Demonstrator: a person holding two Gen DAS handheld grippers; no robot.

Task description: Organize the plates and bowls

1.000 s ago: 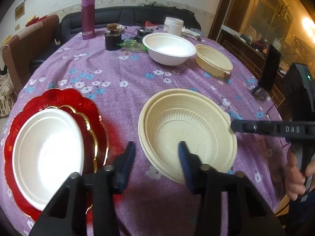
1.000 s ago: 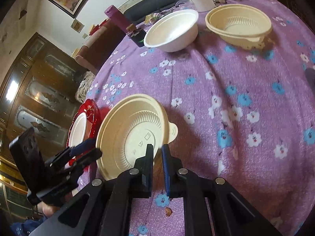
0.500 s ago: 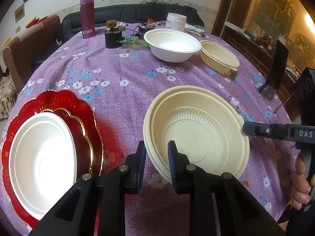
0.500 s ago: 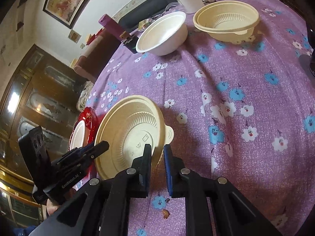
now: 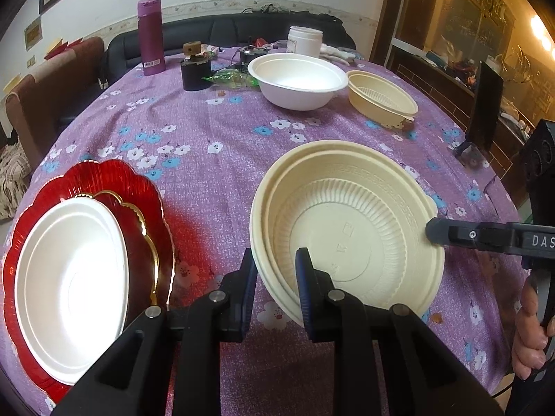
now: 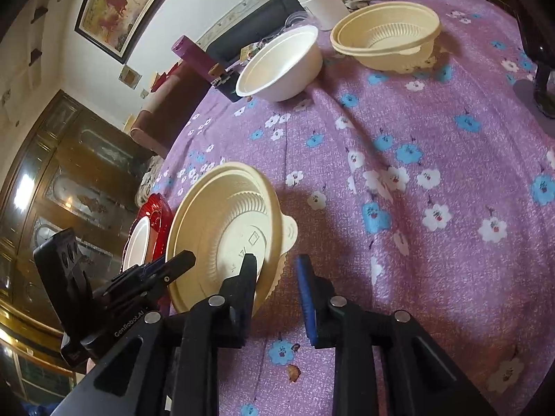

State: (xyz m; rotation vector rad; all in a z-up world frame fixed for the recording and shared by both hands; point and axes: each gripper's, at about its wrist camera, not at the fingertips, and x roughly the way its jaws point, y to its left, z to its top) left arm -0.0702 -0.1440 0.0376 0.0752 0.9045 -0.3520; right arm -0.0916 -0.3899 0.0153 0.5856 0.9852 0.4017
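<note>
Two nested cream bowls (image 5: 347, 235) sit tilted on the purple floral tablecloth (image 5: 215, 124). My left gripper (image 5: 275, 277) is shut on their near rim, one finger inside and one outside. My right gripper (image 6: 276, 277) is at the opposite rim of the cream bowls (image 6: 222, 222); its jaws are opening, the rim and tab lie between them, and a gap shows beside the blue pad. To the left, a white plate (image 5: 69, 277) lies on stacked red plates (image 5: 152, 208). A white bowl (image 5: 298, 79) and a smaller cream bowl (image 5: 381, 97) stand at the far side.
A purple bottle (image 5: 151, 34), a black jar (image 5: 196, 69), a white tub (image 5: 305, 40) and small clutter line the far edge. A black stand (image 5: 485, 104) rises at the right edge. A person's hand (image 5: 530, 339) holds the right gripper. Sofa and cabinets surround the table.
My left gripper's fingers closed onto the near rim of the cream bowls. My right gripper's fingers, shut before, have spread apart at the far rim.
</note>
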